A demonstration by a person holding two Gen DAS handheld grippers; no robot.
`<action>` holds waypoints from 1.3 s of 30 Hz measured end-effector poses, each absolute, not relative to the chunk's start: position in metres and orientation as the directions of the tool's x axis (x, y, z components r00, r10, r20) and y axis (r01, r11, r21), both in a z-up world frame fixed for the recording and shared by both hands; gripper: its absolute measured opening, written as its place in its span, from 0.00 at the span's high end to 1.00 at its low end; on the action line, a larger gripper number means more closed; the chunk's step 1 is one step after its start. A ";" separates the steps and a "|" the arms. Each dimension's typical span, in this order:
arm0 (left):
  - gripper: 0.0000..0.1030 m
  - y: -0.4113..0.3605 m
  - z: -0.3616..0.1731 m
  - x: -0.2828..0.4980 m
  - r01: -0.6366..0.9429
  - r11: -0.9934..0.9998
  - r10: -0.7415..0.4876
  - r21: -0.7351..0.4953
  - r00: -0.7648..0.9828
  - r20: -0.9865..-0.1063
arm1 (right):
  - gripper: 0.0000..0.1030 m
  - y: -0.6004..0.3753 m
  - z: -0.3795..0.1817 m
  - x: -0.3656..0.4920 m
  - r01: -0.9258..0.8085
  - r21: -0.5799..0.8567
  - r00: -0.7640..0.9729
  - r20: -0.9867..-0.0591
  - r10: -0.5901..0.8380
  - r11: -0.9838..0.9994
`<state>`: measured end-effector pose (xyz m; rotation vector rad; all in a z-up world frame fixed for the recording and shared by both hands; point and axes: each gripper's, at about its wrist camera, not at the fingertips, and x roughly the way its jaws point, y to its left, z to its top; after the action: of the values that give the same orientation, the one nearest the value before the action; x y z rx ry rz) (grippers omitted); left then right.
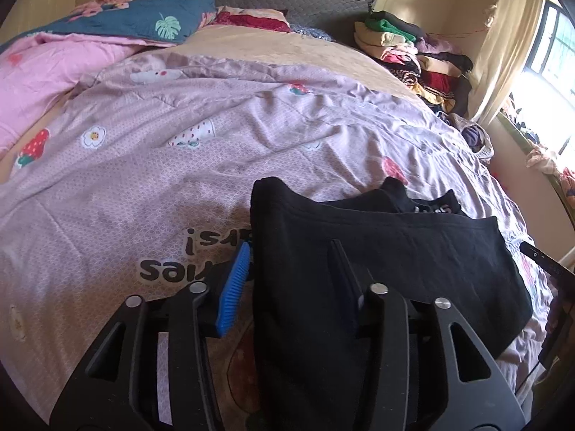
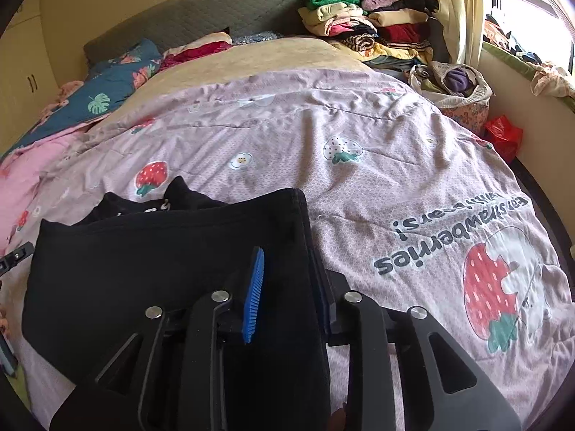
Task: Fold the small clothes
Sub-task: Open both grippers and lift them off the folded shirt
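Basket [image 2: 463,97], far right beside the bed: holds bundled purple and pale clothes. Left gripper [image 1: 291,280]: tilted down, jaws partly apart astride the left edge of the black garment [image 1: 377,251], pads clear of cloth. Right gripper [image 2: 291,287]: same pose at its right edge. Garment lies flat on the strawberry-print quilt [image 2: 323,136]; stacked clothes [image 2: 359,25] by the headboard

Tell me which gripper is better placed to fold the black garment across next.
Roughly even: left gripper and right gripper each straddle a side edge of the black garment, jaws apart.
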<state>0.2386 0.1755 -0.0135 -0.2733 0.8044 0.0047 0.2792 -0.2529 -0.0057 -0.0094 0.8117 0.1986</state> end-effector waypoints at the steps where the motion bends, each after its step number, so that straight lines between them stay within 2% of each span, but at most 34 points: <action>1: 0.59 0.174 -0.011 0.237 -0.105 0.966 -0.099 -0.238 0.697 -0.710 | 0.69 -0.254 -0.004 0.276 -0.180 0.075 0.670 -0.720 0.179 0.981; 7: 0.49 0.168 0.002 0.228 -0.091 0.968 -0.102 -0.236 0.712 -0.694 | 0.59 -0.258 0.001 0.262 -0.176 0.089 0.673 -0.716 0.186 0.980; 8: 0.48 0.168 0.003 0.227 -0.090 0.968 -0.102 -0.235 0.714 -0.693 | 0.57 -0.259 0.001 0.260 -0.176 0.093 0.672 -0.716 0.188 0.980; 10: 0.37 0.167 0.006 0.225 -0.092 0.968 -0.099 -0.234 0.716 -0.691 | 0.49 -0.261 0.001 0.257 -0.175 0.102 0.668 -0.719 0.194 0.979; 15: 0.28 0.164 0.011 0.219 -0.086 0.968 -0.104 -0.235 0.718 -0.689 | 0.36 -0.265 -0.001 0.249 -0.172 0.113 0.661 -0.724 0.200 0.979; 18: 0.24 0.162 0.013 0.216 -0.079 0.968 -0.111 -0.238 0.716 -0.689 | 0.36 -0.267 -0.003 0.244 -0.176 0.118 0.653 -0.729 0.206 0.977; 26: 0.24 0.161 0.000 0.205 -0.087 0.965 -0.122 -0.248 0.687 -0.716 | 0.36 -0.275 -0.022 0.237 -0.167 0.137 0.605 -0.768 0.212 0.976; 33: 0.24 0.153 -0.037 0.194 -0.076 0.977 -0.117 -0.201 0.595 -0.795 | 0.36 -0.284 -0.046 0.231 -0.142 0.126 0.550 -0.814 0.184 0.982; 39: 0.24 0.151 -0.060 0.186 -0.069 0.979 -0.126 -0.192 0.536 -0.835 | 0.36 -0.299 -0.055 0.222 -0.104 0.170 0.549 -0.812 0.199 0.980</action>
<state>0.1855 0.1506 -0.0604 -0.2120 1.0072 -0.0341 0.2217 -0.2993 -0.0546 0.1058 0.9742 0.1802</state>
